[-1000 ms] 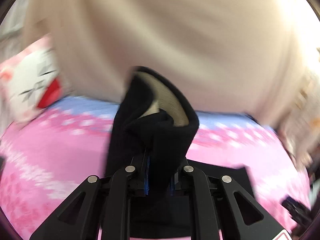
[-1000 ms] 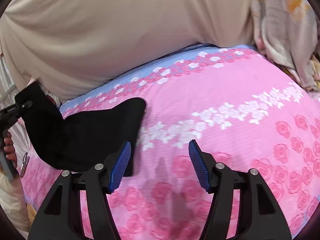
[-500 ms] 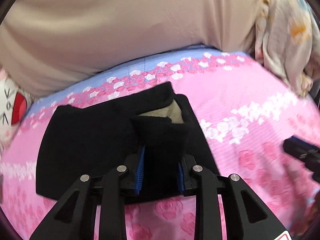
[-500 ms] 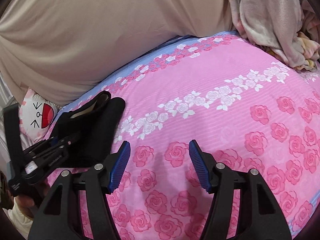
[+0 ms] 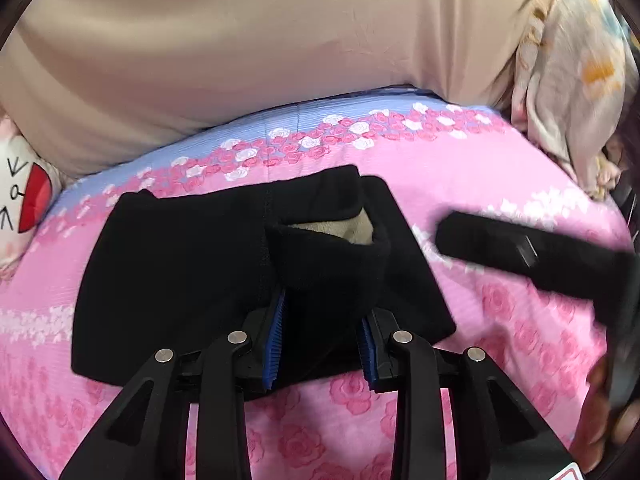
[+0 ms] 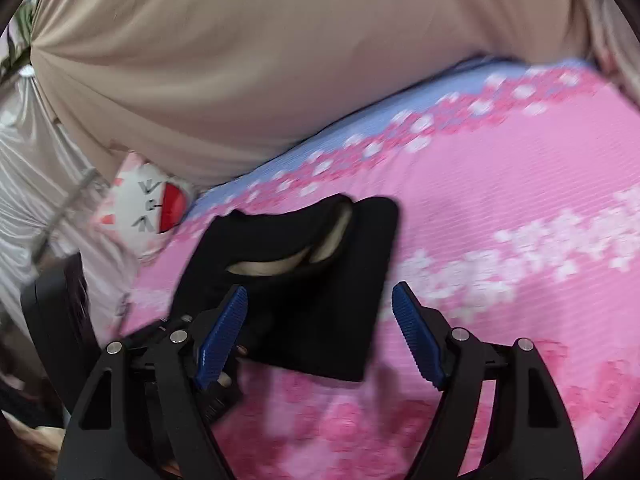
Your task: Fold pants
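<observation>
One folded black pants (image 5: 192, 272) on pink bedsheet (image 5: 480, 184), left tongs (image 5: 322, 340) just loosening, fabric between, seemingly unpressed, right tongs (image 6: 320, 332) widening, empty.

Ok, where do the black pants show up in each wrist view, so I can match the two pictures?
Left wrist view: the black pants lie centre-left on the pink bedsheet, a raised fold standing between the left gripper fingers.
Right wrist view: the pants lie centre, just left of the open right gripper.
Shared landmark: the white cartoon-face pillow, left of the pants in both.
</observation>
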Demonstrator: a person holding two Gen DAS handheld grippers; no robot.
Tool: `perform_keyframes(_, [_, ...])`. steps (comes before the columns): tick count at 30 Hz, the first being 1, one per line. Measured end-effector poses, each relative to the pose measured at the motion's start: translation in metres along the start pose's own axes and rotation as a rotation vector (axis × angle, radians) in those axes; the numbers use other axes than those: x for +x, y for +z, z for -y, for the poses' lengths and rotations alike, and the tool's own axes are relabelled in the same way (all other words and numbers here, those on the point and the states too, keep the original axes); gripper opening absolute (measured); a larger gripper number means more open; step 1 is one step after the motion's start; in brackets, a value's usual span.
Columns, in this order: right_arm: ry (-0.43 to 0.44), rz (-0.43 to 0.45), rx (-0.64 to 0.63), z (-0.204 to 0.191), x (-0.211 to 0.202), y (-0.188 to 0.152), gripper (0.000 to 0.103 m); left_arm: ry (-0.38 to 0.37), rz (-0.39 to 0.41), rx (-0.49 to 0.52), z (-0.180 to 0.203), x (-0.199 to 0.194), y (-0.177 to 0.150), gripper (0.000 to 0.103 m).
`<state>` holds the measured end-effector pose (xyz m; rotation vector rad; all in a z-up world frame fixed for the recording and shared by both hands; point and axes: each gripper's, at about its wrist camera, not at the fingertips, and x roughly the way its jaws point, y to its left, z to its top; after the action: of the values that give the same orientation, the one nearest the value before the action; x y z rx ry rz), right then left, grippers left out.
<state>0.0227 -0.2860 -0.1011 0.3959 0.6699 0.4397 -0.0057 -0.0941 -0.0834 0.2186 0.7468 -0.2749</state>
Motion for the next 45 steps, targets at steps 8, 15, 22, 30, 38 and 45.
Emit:
perform_keyframes(8, [0.105,-0.21,0.071,-0.004,0.086,0.013,0.074,-0.037,0.103,0.118,-0.01,-0.027,-0.038,0.048])
perform_keyframes(15, [0.008,-0.14,-0.04,-0.037,0.098,0.038,0.021,0.047,0.177,-0.054,-0.095,-0.058,-0.039,0.058])
perform_keyframes(22, [-0.256,-0.115,-0.033,0.015,0.088,0.051,0.027,0.294,0.156,-0.194,-0.192,-0.054,-0.039,0.074])
perform_keyframes(30, [-0.169,0.066,-0.119,-0.041,0.034,0.042,0.03,0.303,0.1,-0.28,-0.234,-0.034,-0.035,0.075])
perform_keyframes(38, [-0.184,-0.056,-0.101,-0.005,0.077,0.002,0.008,0.278,0.036,-0.216,-0.206,0.016,-0.044,0.098])
perform_keyframes(45, [-0.114,-0.039,-0.224,-0.097,0.087,0.048,0.021,0.313,0.119,-0.277,-0.219,-0.017,-0.038,0.097])
